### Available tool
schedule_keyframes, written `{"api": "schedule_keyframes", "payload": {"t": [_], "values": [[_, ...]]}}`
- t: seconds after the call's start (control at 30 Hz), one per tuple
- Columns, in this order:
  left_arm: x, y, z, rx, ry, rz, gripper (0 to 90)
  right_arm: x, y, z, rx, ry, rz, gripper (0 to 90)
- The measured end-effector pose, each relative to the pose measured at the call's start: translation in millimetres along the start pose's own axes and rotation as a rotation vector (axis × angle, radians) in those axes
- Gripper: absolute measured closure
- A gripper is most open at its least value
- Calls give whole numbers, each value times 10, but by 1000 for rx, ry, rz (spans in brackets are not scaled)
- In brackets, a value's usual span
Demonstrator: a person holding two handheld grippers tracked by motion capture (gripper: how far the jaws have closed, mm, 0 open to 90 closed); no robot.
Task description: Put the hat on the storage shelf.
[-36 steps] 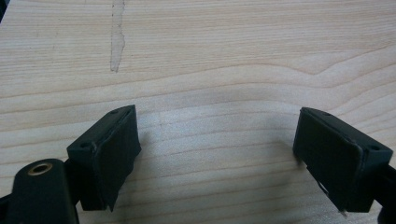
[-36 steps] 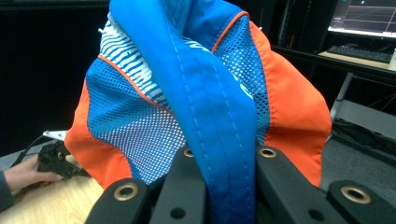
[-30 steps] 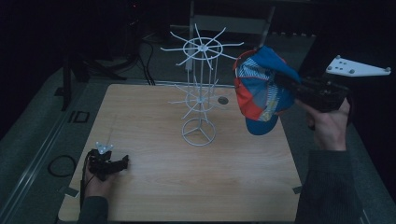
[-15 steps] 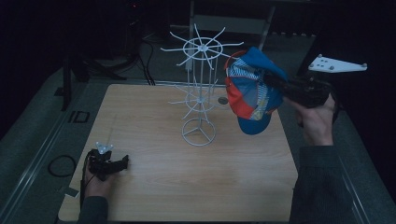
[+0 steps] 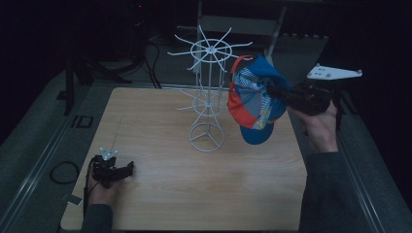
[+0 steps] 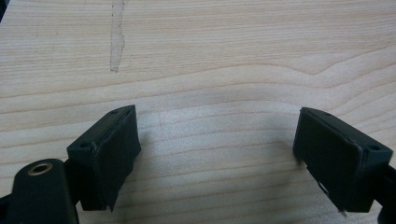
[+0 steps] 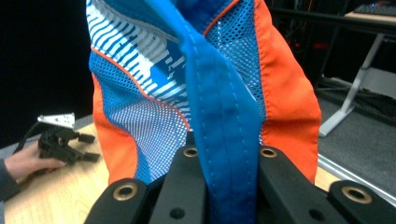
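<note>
Right gripper (image 5: 284, 97) clamped on blue fabric band of cap (image 5: 255, 104), held aloft just right of rack's (image 5: 208, 92) upper spokes. Left gripper (image 5: 114, 170) jaws wide apart, empty, resting low on bench (image 5: 170, 194) at near-left corner. Step judged: hanging cap on rack. Next move calls for carrying cap onto 1 spoke tip, then release. Cap: soft mesh panels, orange, blue, white stripes. Rack: thin white wire, ring base. Bench: pale wood grain.

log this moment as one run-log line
right hand-held gripper: shut on cap, held beside wire rack | left hand-held gripper: open, on table
</note>
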State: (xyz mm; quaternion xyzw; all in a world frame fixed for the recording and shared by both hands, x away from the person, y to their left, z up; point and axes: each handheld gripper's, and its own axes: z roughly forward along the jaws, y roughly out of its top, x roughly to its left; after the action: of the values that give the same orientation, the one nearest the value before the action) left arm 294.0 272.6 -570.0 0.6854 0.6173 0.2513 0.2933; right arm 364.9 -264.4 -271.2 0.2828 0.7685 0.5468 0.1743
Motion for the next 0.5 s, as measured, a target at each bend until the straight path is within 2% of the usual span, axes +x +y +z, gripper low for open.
{"api": "schedule_keyframes", "payload": {"t": [0.2,0.5], "values": [[1,0,-1,2,0,2,150,7,-72,58,38,-5,-13,874],[1,1,-1,1,0,2,150,25,-143,121,92,-23,-37,782]]}}
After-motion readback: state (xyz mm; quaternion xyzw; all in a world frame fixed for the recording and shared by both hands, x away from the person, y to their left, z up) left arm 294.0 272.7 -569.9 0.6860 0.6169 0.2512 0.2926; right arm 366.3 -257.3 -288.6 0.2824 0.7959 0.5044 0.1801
